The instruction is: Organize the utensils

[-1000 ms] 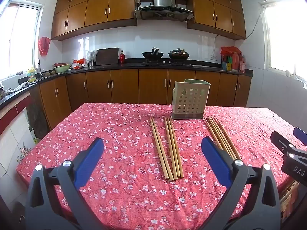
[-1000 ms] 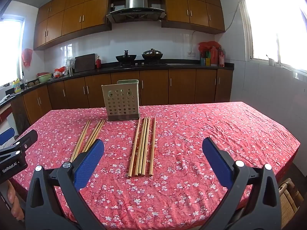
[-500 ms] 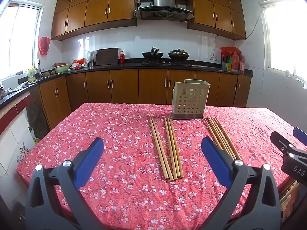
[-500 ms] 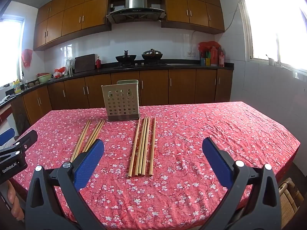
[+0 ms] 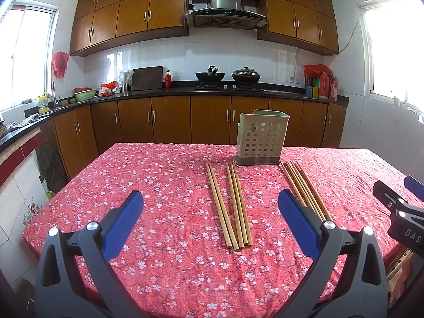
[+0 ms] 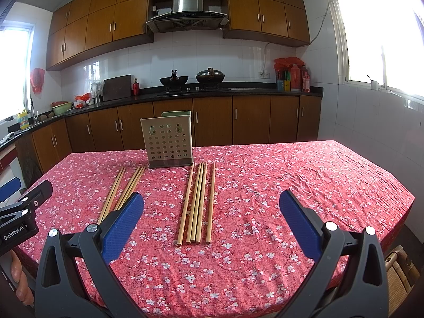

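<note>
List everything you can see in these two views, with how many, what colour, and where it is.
Left chopsticks: four, light wood, flat on the table, left of the holder.
Right chopsticks: four, light wood, flat on the table, right of the holder.
Utensil holder: one, beige with a green back, perforated, upright at the table's far side.
Tablecloth: one, red with white flowers, covering the table.
Woks: two, black, on the stove.
Left claw: one, blue pads, open above the table's near side.
Right claw: one, blue pads, open above the table's near side.

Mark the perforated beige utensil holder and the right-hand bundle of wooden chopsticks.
Perforated beige utensil holder [image 6: 167,140], right wrist view, front wall.
Right-hand bundle of wooden chopsticks [image 6: 197,201], right wrist view, mid-length.
</note>
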{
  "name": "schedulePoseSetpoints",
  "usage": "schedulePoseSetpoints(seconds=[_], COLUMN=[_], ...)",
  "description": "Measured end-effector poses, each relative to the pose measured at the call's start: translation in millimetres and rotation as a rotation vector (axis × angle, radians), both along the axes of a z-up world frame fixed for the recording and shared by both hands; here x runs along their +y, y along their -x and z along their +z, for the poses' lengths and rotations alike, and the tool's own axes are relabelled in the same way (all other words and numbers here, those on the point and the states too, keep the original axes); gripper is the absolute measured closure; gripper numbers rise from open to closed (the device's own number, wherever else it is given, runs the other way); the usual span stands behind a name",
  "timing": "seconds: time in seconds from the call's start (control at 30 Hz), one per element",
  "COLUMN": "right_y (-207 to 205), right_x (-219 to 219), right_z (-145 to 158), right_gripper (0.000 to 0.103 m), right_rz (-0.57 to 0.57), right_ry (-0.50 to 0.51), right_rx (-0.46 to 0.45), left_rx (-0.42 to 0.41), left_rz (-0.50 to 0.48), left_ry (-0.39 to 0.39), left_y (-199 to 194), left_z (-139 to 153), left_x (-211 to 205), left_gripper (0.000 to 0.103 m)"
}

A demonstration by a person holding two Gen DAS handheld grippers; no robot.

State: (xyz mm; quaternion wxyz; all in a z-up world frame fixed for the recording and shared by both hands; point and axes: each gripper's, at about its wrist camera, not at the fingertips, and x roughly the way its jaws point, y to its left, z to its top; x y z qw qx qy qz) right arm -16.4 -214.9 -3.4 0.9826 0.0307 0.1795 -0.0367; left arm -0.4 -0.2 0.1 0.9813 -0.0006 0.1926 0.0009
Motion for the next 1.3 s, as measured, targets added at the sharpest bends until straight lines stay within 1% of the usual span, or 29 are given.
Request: schedulePoseSetpoints(seconds=[1.3], right_y=[-1.4], right_x=[0.5], right_z=[-2.1], right_gripper=[0.002], right_rz=[0.001], right_ry=[-0.001], right_rx=[0.002], left_rx=[0.003], left_rz=[0.001], left_ry=[0.000], left_y=[-1.8], left_z=[-5.7], left_x=[-3.3], left_gripper=[0.004])
